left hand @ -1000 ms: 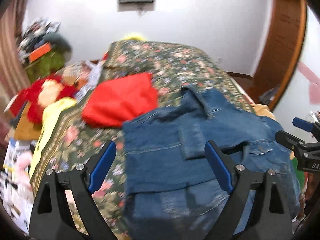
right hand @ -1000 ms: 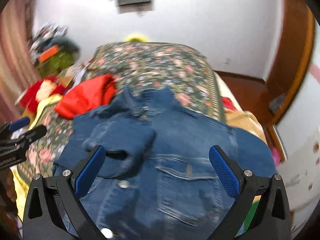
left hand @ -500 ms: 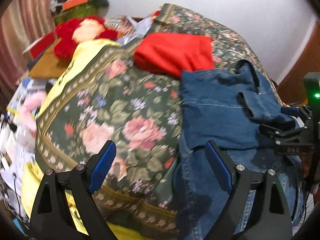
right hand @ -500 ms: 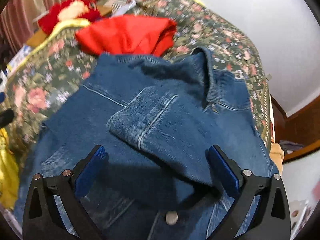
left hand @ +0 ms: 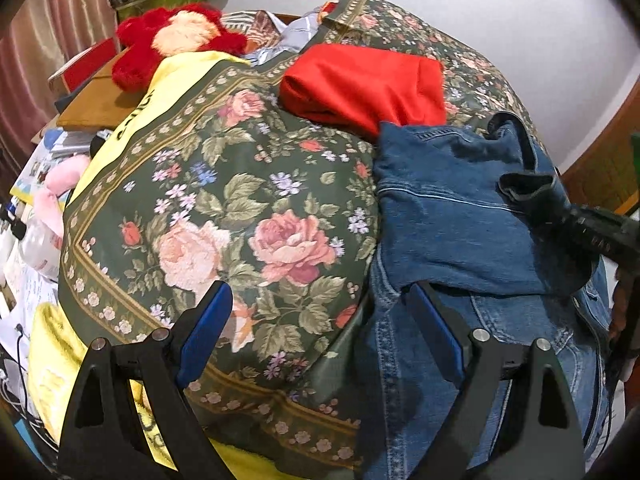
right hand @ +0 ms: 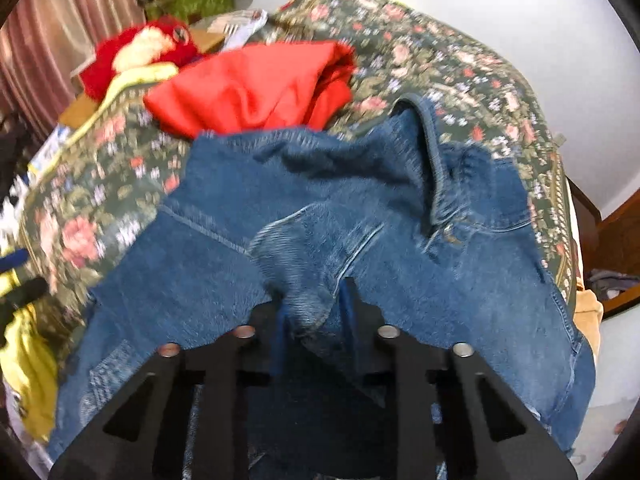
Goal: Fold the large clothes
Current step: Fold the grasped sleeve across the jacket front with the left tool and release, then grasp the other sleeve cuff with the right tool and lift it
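Observation:
A blue denim jacket [left hand: 460, 220] lies partly folded on a floral bedspread [left hand: 240, 220], with a sleeve laid across its front. My left gripper [left hand: 320, 332] hangs open at the jacket's left edge, one finger over the bedspread and the other over denim, nothing pinched. In the right wrist view my right gripper [right hand: 314, 308] is closing its jaws, and the pads squeeze a bunched fold of the jacket's sleeve [right hand: 304, 276]. The rest of the denim jacket [right hand: 460, 248] spreads beyond it. The right gripper's black body [left hand: 600, 232] shows at the right of the left wrist view.
A folded red garment [left hand: 360, 80] lies just beyond the jacket's collar. A red plush toy [left hand: 176, 40], boxes and papers crowd the left side beside the bed. Yellow cloth [left hand: 52, 360] hangs over the near left edge. A white wall stands behind.
Both grippers have dropped closer to the bed and tilted down. The right jaws went from wide open to pinched on the sleeve fold. The left jaws stay wide.

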